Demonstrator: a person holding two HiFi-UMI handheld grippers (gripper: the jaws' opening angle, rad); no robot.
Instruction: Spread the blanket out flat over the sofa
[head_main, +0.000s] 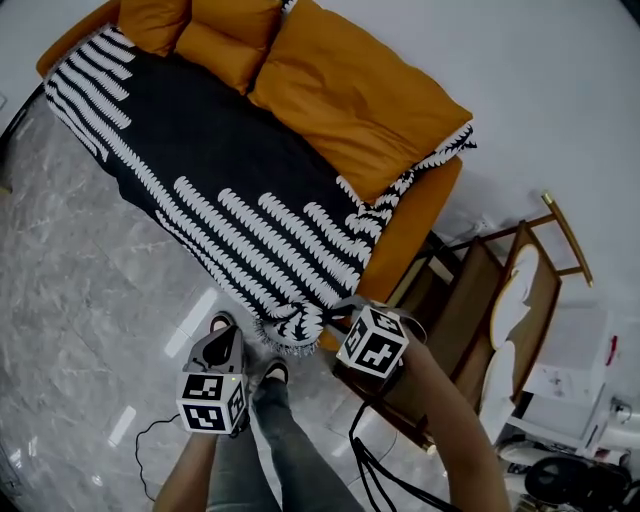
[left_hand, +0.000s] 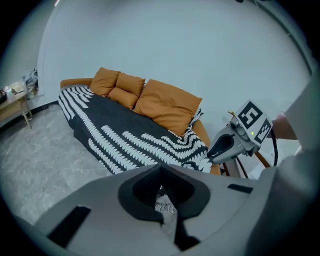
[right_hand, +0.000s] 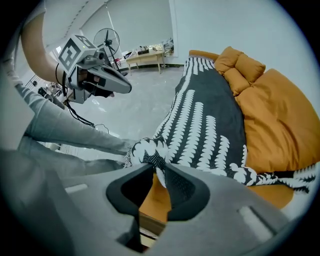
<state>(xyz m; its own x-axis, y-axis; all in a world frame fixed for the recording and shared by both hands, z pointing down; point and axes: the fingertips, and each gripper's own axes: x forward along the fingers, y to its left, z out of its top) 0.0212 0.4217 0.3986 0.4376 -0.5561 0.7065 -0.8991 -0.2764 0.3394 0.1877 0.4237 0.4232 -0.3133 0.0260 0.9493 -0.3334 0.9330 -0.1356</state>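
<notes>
Right gripper (right_hand: 158, 168): jaws parted a little. The bunched corner (right_hand: 145, 152) of the black knitted blanket with white leaf-pattern stripes (head_main: 230, 190) sits between them. It lies against one jaw and orange shows through on the other side, so this reads as a slack hold at most. The corner sits here because it is the last untidy part: it is rolled up and hangs off the near right end of the orange upholstered sofa (head_main: 425, 210).

Left gripper (left_hand: 162, 186): jaws drawn together. A pale scrap shows in the slit, cannot tell what. It hangs low over the grey marble floor (head_main: 80, 260) by the person's shoes, apart from the blanket and apparently idle.

Beyond the corner, the blanket covers the seat flat from the far left arm to the near right end. Its back edge runs under the orange cushions (head_main: 350, 95), which likely pin it. A wooden chair (head_main: 510, 290) stands just right of the sofa.

Judgement: nearly done, only this corner needs flattening.
</notes>
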